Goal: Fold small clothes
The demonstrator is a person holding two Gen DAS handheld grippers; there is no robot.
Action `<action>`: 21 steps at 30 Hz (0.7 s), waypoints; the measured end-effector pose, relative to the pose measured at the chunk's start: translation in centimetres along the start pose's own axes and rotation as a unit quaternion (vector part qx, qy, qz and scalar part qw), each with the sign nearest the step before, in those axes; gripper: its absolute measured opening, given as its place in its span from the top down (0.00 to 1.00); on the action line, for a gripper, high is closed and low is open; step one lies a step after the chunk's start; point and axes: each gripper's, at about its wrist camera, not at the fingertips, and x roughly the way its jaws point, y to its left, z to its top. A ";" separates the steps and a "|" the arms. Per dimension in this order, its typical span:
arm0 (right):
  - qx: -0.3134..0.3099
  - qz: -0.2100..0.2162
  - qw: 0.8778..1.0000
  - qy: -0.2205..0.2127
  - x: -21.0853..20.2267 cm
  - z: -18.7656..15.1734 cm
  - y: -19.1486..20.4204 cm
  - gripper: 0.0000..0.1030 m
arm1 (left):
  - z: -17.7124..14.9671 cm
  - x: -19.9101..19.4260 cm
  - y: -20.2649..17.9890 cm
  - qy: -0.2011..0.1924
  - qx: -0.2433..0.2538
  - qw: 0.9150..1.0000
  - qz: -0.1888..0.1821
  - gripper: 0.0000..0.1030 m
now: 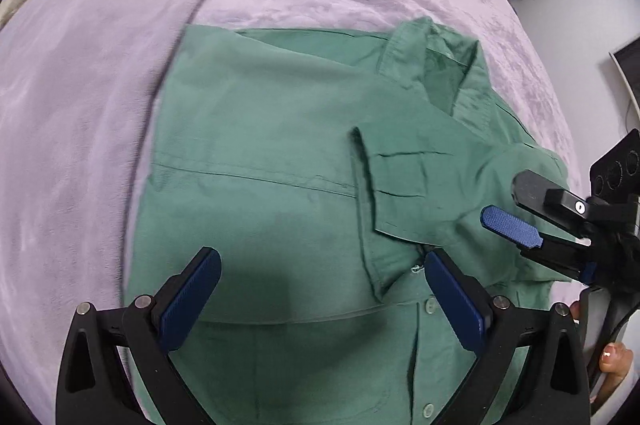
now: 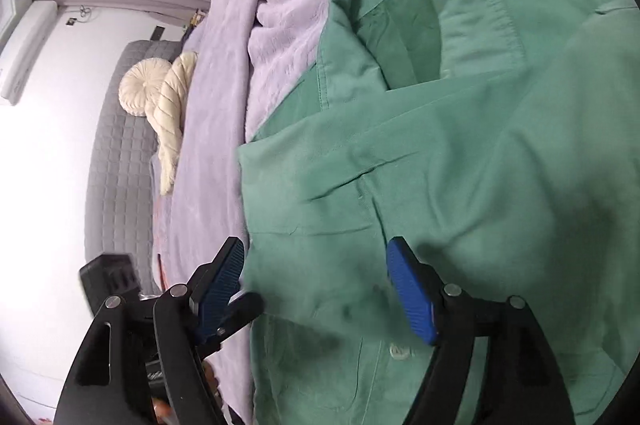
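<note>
Above green shirt (image 1: pixel 260 145), open empty tongs (image 1: pixel 320 289).

A green shirt (image 1: pixel 272 145) of matt woven cloth, with stitched seams and pale glossy buttons (image 1: pixel 429 305), lies on a lilac blanket (image 1: pixel 100 85) of soft, plush pile. The left gripper (image 1: pixel 324 299) is matt black plastic with silvery metal pins, its blue pads ribbed. The right gripper (image 2: pixel 316 285) looks alike. A cream cushion (image 2: pixel 140 85) is pleated cloth.
</note>
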 end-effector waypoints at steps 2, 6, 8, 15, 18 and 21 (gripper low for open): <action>0.001 -0.001 1.000 -0.008 -2.2 -0.9 -0.7 0.25 | 0.4 1.7 -1.4 0.019 0.015 1.000 -0.011 0.01; 0.040 -0.006 0.999 -0.023 -7.9 -4.1 -4.5 0.24 | 0.8 4.5 -3.4 0.048 0.019 0.999 -0.017 0.01; 0.082 -0.009 0.996 -0.030 -10.0 -6.0 -7.2 0.24 | 1.0 5.2 -4.5 0.054 0.024 0.998 -0.025 0.14; 0.212 0.037 0.968 -0.129 -14.2 -7.9 -15.2 0.24 | 3.1 3.2 -6.4 0.038 0.044 0.997 -0.054 0.93; 0.226 0.057 0.957 -0.173 -15.5 -6.7 -16.4 0.24 | 4.3 -0.1 -5.7 -0.001 0.050 0.997 -0.059 0.93; 0.230 0.073 0.946 -0.216 -17.7 -6.4 -17.0 0.24 | 5.3 -1.7 -3.5 -0.013 0.032 0.997 -0.073 0.93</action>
